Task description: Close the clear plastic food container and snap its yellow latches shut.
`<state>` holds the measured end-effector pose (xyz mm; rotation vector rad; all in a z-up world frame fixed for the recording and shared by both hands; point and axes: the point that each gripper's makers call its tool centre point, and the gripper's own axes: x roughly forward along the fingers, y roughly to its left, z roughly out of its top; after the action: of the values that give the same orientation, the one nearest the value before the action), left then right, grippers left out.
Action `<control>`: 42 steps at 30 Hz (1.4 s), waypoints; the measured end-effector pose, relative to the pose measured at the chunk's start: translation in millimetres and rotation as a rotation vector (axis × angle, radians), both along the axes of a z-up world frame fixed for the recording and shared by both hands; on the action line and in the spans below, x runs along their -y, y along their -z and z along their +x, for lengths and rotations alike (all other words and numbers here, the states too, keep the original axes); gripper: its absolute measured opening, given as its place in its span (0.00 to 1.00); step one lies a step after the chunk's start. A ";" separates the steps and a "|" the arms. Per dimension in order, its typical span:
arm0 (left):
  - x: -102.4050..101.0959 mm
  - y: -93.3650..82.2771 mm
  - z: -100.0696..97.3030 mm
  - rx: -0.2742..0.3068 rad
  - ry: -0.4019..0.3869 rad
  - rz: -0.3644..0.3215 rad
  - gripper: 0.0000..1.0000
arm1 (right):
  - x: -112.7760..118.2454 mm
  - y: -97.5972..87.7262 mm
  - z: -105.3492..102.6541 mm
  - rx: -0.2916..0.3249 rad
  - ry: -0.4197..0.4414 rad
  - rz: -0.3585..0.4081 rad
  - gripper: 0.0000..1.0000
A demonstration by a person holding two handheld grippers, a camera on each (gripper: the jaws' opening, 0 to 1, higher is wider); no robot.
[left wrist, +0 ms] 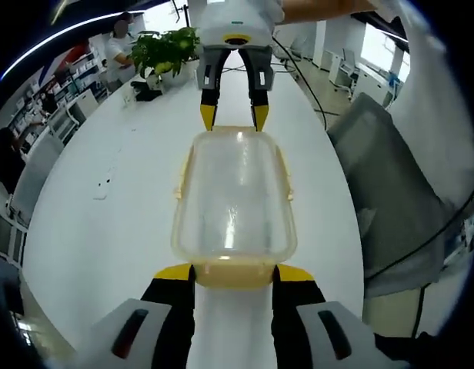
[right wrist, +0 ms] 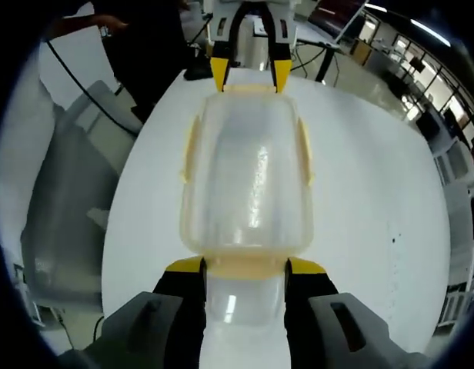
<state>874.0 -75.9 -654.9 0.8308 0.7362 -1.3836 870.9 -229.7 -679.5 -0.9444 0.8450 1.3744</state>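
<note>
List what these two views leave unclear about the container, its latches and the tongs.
- Latch state: on the container, the end latch near the left tongs and the end latch near the right tongs are blurred; snapped or not is unclear.
- Side latches: pale, small, position uncertain.
- Contact: whether either tongs press the latches is unclear.
- Contents: glare on the clear lid hides the inside.

- The left gripper view sits close at one short end of the clear container (left wrist: 234, 206), looking lengthwise over it, angled downward.
- The right gripper view sits close at the opposite short end of the container (right wrist: 248, 181), facing back.
- Both share the container, white table (left wrist: 106, 223) and opposite gripper.
</note>
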 end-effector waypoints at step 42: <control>109.3 56.7 28.0 0.000 0.110 0.013 0.33 | 111.1 43.9 5.7 -0.048 0.119 -0.022 0.36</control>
<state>902.1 -185.2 -711.6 0.8930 0.7090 -1.4778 876.6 -340.7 -723.4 -0.8668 0.9401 1.2915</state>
